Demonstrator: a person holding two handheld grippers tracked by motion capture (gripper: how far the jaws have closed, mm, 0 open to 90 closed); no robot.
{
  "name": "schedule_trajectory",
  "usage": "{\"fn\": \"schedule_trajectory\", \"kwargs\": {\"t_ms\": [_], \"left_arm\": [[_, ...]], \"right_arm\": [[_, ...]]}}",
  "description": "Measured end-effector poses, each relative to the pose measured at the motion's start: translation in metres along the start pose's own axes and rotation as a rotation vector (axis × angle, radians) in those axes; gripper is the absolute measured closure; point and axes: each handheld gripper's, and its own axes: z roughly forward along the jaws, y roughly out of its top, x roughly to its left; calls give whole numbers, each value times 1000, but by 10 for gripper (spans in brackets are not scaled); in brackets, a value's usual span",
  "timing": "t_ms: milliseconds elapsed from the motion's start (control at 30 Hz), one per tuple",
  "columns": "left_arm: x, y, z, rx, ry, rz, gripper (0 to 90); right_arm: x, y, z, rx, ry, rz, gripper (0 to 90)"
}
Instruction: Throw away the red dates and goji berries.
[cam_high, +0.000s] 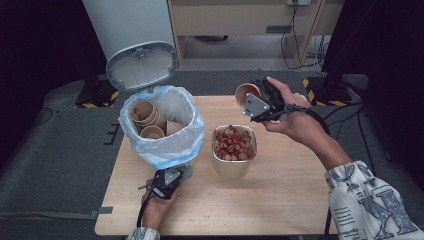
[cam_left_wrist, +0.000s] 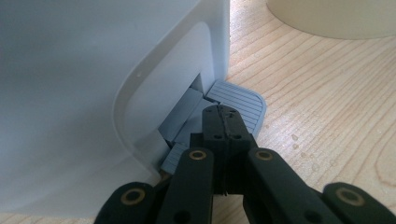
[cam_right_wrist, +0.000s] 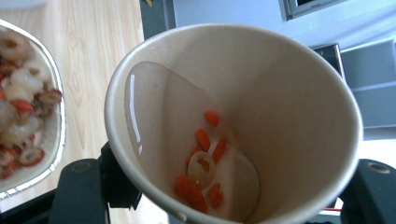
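Note:
A white pedal bin (cam_high: 182, 116) lined with a pale blue bag stands at the table's left, its lid (cam_high: 141, 65) swung up. Paper cups (cam_high: 145, 114) lie inside it. My left gripper (cam_high: 167, 182) is at the bin's base. In the left gripper view this gripper (cam_left_wrist: 223, 114) is shut with nothing in it, its tips resting on the grey ribbed pedal (cam_left_wrist: 243, 100). My right gripper (cam_high: 257, 100) is shut on a paper cup (cam_high: 246, 91) held tilted above the table's far side. The cup (cam_right_wrist: 280, 107) holds some liquid and several red berries (cam_right_wrist: 201, 158).
A foil container (cam_high: 234, 167) full of red and white food pieces stands mid-table, right of the bin; its rim (cam_right_wrist: 60, 130) lies below the tilted cup. Water drops (cam_left_wrist: 295, 140) dot the wood by the pedal. Cables and stands lie beyond the table.

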Motion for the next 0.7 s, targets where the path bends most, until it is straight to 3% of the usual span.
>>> {"fn": "schedule_trajectory", "kwargs": {"t_ms": [100,700], "left_arm": [[0,0,0,0,-1,0,897],[0,0,0,1,-2,-2,897]], "right_arm": [[1,2,-2,5,-3,-26,298],[-1,2,-4,10,1,-23,297]]}}
